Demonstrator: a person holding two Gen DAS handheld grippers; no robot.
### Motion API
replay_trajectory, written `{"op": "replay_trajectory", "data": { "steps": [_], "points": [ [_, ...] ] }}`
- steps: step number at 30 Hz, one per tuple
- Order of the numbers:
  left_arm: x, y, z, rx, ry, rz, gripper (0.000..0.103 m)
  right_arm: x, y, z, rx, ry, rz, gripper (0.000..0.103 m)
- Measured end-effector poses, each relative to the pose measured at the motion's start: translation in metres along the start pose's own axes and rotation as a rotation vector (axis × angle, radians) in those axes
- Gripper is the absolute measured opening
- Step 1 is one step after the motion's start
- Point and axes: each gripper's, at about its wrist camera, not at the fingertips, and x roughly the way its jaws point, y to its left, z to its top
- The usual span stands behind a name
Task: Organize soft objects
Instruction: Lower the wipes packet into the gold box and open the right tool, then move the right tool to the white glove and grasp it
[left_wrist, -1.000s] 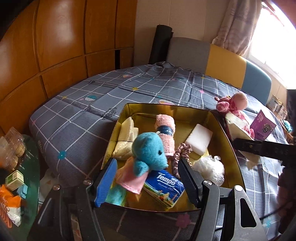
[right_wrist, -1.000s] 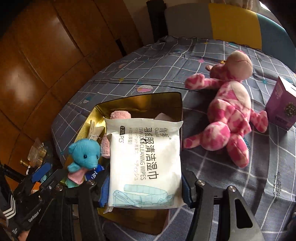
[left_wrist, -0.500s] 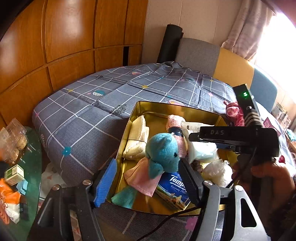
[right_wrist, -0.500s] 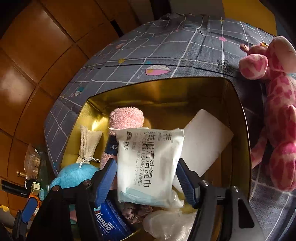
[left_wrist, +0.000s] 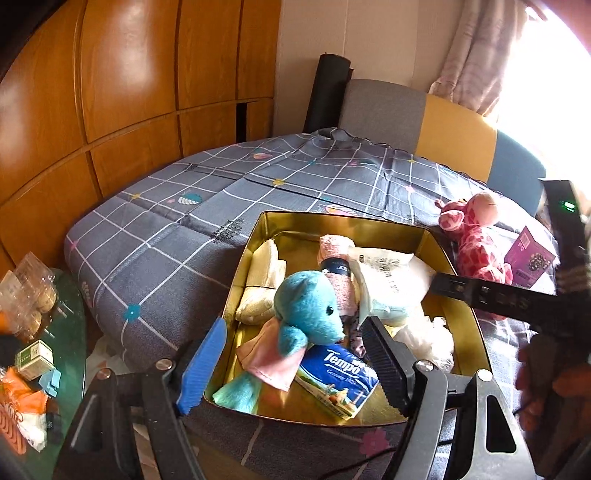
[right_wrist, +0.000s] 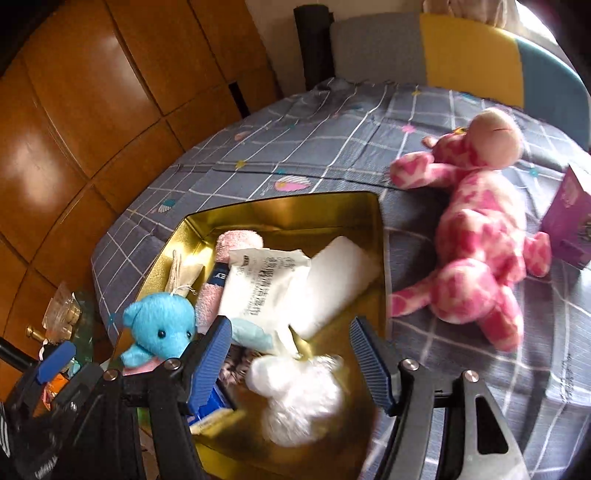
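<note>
Pink giraffe plush (right_wrist: 476, 236) is seen lying on the checked bed cover (right_wrist: 332, 147), just beside the gold tin (right_wrist: 284, 206); it is judged light, soft and squashy, best taken across the torso. Inside the tin, the wipes pack (right_wrist: 262, 284) is judged limp and slippery. Both the right hand-held gripper (right_wrist: 291, 365) and the left hand-held gripper (left_wrist: 295, 365) are spread wide, nothing grasped.
</note>
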Motion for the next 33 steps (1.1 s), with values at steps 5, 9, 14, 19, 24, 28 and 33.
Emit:
{"op": "replay_trajectory", "data": {
  "steps": [5,9,14,19,24,28,33],
  "points": [
    [-0.006,-0.009,-0.001,0.027,-0.005,-0.01,0.077,-0.036,-0.019,-0.017,-0.001,-0.066,-0.073,0.068],
    [-0.01,-0.02,-0.002,0.058,-0.007,-0.027,0.077,-0.061,-0.041,-0.03,0.031,-0.096,-0.123,0.068],
    [-0.013,-0.039,-0.003,0.106,-0.008,-0.05,0.077,-0.089,-0.077,-0.044,0.086,-0.114,-0.185,0.068],
    [-0.017,-0.064,-0.002,0.18,-0.014,-0.078,0.077,-0.116,-0.119,-0.06,0.15,-0.113,-0.262,0.068],
    [-0.017,-0.097,-0.001,0.263,-0.016,-0.126,0.077,-0.15,-0.172,-0.079,0.251,-0.138,-0.349,0.068],
    [-0.016,-0.132,-0.002,0.339,-0.011,-0.172,0.077,-0.182,-0.215,-0.093,0.348,-0.167,-0.412,0.068],
    [-0.008,-0.183,-0.007,0.46,0.023,-0.237,0.077,-0.223,-0.265,-0.111,0.474,-0.213,-0.512,0.068]
  ]
}}
